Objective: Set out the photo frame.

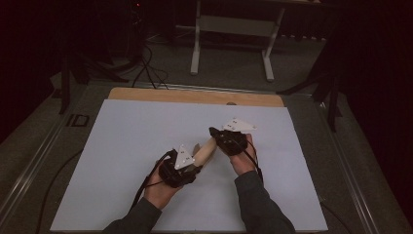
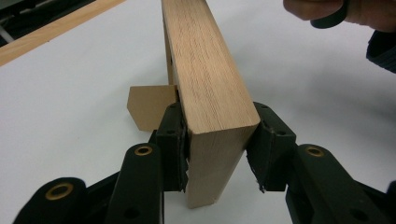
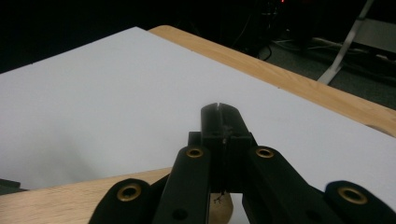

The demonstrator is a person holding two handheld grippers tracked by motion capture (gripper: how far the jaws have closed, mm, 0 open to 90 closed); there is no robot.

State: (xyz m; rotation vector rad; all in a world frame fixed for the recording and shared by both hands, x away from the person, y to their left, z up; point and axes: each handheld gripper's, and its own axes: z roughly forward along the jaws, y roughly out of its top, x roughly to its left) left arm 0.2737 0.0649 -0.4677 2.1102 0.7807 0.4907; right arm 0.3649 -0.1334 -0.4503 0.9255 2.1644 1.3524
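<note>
A pale wooden block (image 1: 207,150) lies slanted over the white sheet between my two grippers. My left gripper (image 1: 193,167) is shut on its near end. In the left gripper view the jaws of my left gripper (image 2: 217,140) clamp both side faces of the block (image 2: 201,70), which runs away from the camera. A small flat wooden piece (image 2: 148,106) shows behind the left jaw. My right gripper (image 1: 215,132) sits at the block's far end. In the right gripper view its jaws (image 3: 219,111) are pressed together above the block (image 3: 60,200), with nothing seen between them.
A white sheet (image 1: 122,146) covers most of the wooden table (image 1: 195,96). Beyond the far edge stand a white table frame (image 1: 234,29) and cables on the dark floor. The person's other hand (image 2: 345,14) shows at the top right of the left gripper view.
</note>
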